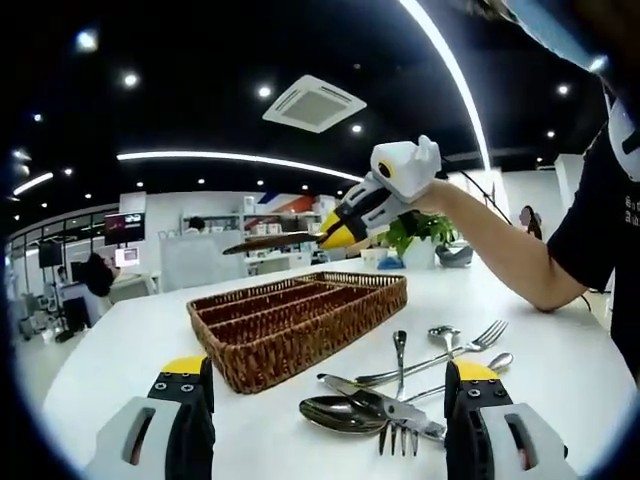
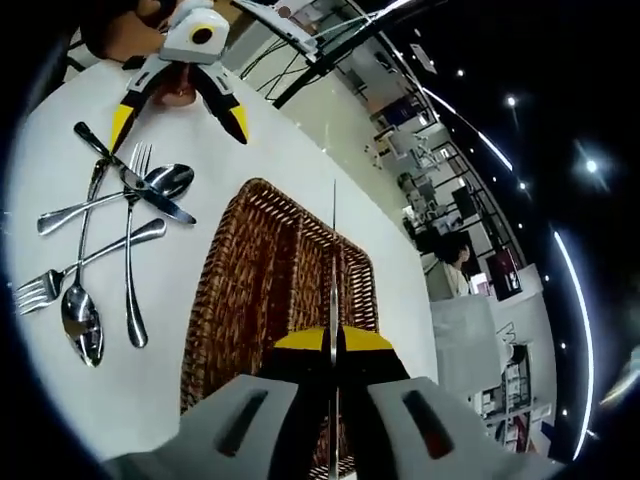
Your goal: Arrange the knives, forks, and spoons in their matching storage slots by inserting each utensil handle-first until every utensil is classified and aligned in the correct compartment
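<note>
1. One table knife (image 2: 333, 262) is gripped by the right gripper (image 2: 334, 352), whose yellow-tipped jaws are clenched on it; seen edge-on in the right gripper view, the blade is a thin line running out over the wicker cutlery tray (image 2: 262, 300)
2. In the left gripper view the same knife (image 1: 268, 241) hangs in the air roughly level, above the far side of the tray (image 1: 300, 322), not yet in any slot
3. It will likely handle as a stiff, fairly light metal piece with a smooth, slippery finish; a firm pinch across the flat, near the balance point, should stop it swivelling between the pads
4. The knife looks slim and dark against the bright room, tapering to a narrow end
5. The left gripper (image 1: 330, 400) hovers low over the white table (image 1: 120, 340) with its jaws spread apart and nothing between them
6. Several utensils lie in a crossed heap (image 1: 400, 395) just beside the tray's near corner: spoons, forks and another knife (image 2: 130, 175)
7. The tray has long parallel compartments, which appear vacant from these angles
8. The heap's overlaps mean the top pieces should probably go first
</note>
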Motion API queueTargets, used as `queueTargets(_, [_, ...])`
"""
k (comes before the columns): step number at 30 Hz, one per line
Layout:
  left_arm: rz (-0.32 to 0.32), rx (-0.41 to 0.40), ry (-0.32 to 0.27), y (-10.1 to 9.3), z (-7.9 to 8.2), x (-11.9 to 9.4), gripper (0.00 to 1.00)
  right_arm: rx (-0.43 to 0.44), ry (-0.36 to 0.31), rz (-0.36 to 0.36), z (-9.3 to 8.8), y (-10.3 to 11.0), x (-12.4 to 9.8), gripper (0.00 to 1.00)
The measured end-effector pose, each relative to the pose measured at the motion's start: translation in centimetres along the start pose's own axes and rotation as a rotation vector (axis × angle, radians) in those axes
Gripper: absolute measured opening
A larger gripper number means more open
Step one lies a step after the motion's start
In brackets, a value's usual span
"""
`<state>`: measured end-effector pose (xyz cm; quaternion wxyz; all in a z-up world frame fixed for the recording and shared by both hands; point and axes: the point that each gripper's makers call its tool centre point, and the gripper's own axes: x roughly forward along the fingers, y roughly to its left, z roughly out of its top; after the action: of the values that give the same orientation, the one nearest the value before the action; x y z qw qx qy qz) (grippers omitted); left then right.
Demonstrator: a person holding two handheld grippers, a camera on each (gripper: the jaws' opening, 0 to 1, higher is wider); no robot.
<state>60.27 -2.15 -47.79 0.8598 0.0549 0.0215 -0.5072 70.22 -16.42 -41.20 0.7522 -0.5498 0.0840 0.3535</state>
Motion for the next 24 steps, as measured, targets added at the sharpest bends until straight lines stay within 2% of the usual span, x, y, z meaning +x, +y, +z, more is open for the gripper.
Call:
queueTargets(3, [0.013,0.001,0.004,0.3,-0.05,-0.09,1.0,0.017,-0.04,-0.007,0.2,-0.01,0.23,0.02])
queueTargets(24, [0.001,-0.007,0.008,0.08,0.05,0.0,1.0,0.02,-0.015,0.016,-0.76,0.77,0.98,0.02])
